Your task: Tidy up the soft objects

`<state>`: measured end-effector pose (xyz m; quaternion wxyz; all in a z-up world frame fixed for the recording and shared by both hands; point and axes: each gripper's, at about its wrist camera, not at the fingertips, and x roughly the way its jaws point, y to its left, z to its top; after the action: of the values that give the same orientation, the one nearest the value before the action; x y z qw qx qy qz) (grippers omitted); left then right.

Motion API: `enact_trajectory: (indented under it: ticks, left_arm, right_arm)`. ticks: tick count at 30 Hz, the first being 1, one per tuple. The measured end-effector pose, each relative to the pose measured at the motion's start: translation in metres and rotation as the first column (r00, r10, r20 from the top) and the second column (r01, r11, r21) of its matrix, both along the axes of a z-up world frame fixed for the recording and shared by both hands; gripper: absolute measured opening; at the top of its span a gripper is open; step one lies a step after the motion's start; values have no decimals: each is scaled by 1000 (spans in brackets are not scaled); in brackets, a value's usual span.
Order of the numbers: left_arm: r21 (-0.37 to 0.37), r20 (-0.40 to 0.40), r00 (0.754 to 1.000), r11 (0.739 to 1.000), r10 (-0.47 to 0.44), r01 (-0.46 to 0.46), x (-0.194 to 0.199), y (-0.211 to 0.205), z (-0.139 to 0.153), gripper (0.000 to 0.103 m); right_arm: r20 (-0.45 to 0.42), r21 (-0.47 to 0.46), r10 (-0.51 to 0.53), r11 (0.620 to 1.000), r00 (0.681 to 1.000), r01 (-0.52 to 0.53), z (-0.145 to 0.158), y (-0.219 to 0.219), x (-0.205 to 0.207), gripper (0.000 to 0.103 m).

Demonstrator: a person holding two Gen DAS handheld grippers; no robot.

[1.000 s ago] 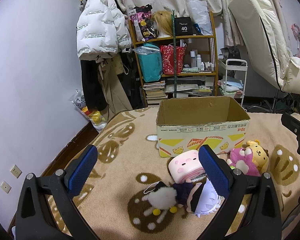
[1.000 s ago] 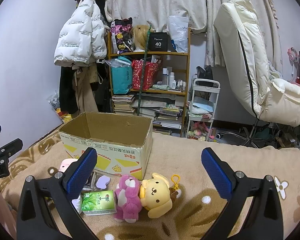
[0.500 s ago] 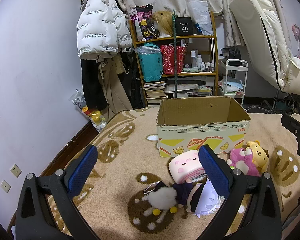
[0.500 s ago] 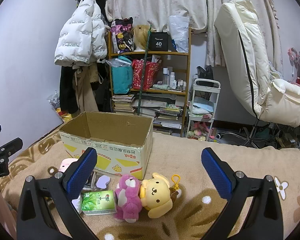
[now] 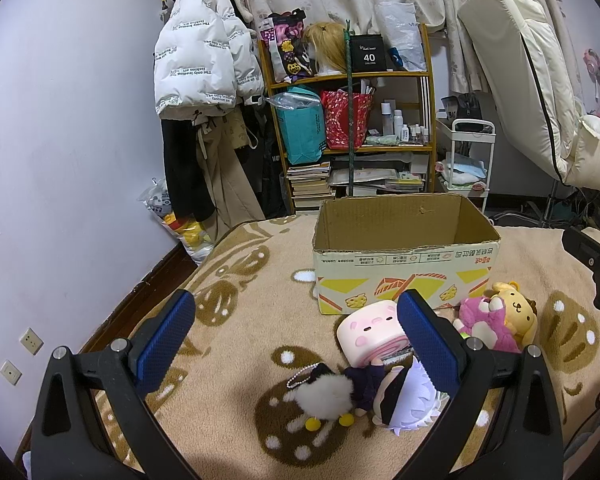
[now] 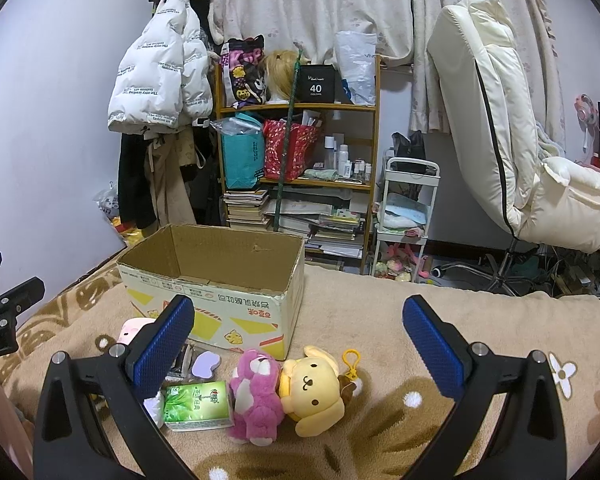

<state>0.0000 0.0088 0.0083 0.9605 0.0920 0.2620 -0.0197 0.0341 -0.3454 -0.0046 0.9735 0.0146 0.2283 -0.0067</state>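
Plainly both tools stood wide open, gripping nothing. Off the cardboard box (image 6: 216, 280)'s near corner, the pink plush (image 6: 256, 396) and yellow plush (image 6: 314, 390) lay touching (lengthwise toward the onlooker) ahead of the right gripper (image 6: 296, 340); the left gripper (image 5: 296, 336) hovered farther off.

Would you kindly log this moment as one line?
left gripper: open, empty | right gripper: open, empty | plush toys: on blanket | box: empty

surface: beige blanket (image 6: 372, 320) w/ brown pattern | on it: cardboard box (image 6: 220, 280), pink plush (image 6: 256, 396), yellow plush (image 6: 312, 388), green pack (image 6: 198, 398), doll (image 5: 396, 396), pink cube plush (image 5: 370, 336), maybe cushion
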Motion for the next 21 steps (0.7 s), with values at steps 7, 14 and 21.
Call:
enact_trajectory:
  ticks: [7,14,21]
  left_arm:
    - [-1,0,1000,1000,-1,1,0,0,0,100]
    - [-1,0,1000,1000,-1,1,0,0,-1,100]
    - [1,-1,1000,1000,-1,1,0,0,0,100]
  right_arm:
    - [0,0,-1,1000,1000,1,0,0,0,103]
    - [0,2,-4,1000,1000,4,-1,1,1,103]
    - [0,2,-4,1000,1000,4,2,-2,0,103]
